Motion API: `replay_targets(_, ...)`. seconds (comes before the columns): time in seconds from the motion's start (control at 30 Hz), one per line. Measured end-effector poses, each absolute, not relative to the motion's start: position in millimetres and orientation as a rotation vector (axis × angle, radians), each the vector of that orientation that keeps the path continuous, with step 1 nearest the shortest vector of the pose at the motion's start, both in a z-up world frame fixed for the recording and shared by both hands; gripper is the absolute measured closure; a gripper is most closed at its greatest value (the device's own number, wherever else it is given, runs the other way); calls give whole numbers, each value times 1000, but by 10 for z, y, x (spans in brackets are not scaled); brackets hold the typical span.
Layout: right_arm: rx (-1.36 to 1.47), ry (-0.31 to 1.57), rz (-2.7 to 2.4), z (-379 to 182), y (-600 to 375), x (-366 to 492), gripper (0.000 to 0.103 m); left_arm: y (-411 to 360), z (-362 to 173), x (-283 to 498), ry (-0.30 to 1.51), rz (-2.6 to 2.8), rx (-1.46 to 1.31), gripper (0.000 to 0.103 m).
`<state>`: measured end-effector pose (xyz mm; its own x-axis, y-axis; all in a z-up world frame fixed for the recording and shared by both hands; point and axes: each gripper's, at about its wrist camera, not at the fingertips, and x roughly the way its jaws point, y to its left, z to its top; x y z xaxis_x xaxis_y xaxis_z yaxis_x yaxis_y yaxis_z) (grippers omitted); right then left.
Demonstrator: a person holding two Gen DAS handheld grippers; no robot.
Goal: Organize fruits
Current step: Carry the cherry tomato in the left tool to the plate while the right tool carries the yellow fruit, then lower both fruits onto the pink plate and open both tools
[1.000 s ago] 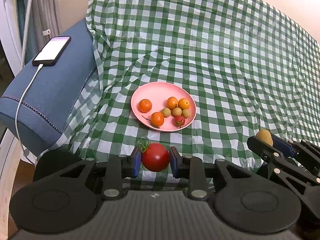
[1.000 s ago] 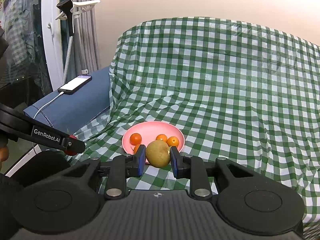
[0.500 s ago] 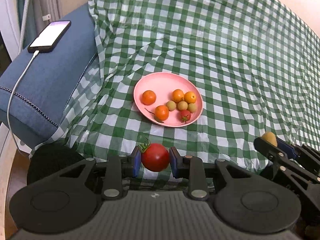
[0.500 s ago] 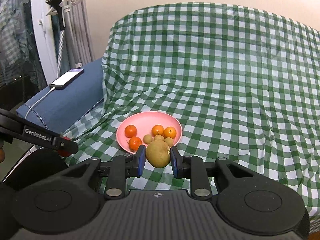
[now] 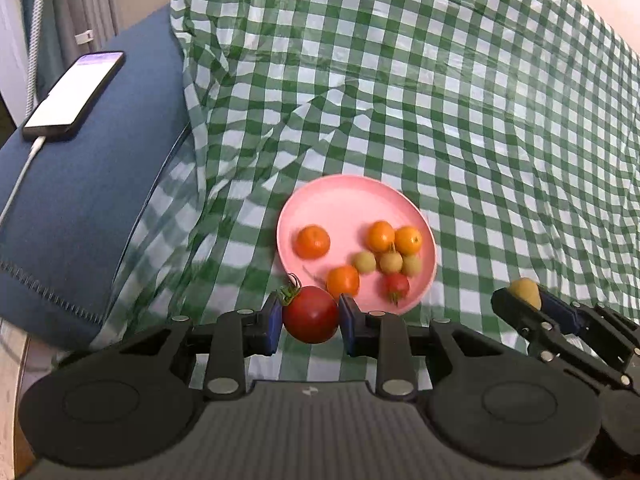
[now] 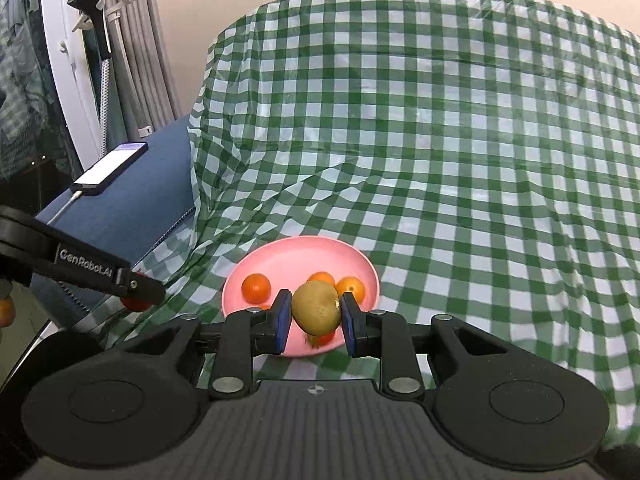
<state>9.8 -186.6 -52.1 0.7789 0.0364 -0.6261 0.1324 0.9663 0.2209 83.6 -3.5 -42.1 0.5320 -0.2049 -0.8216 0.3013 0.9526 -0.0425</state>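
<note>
Fingers of left gripper (image 5: 310, 326) pinch a red tomato (image 5: 311, 314) with green calyx, blue pads tight on both sides, held just short of the near rim of the pink plate (image 5: 344, 200). Right gripper (image 6: 316, 322) clamps a brownish-green kiwi (image 6: 316, 307) between its pads, above the plate's near edge. Plate carries four small oranges (image 5: 313, 241), three pale round fruits and one small red tomato. Plate sits on wrinkled green checked cloth (image 5: 440, 100). Phone (image 5: 74, 96), cable attached, lies on blue cushion (image 5: 80, 200) to the left.
</note>
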Motion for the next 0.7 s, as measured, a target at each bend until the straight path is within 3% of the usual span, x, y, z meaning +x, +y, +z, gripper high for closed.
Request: replay_targets(0.7,232,770,-40,-1410,-1953,1406,75,-739,-1146,2159,1009,-310,218,68)
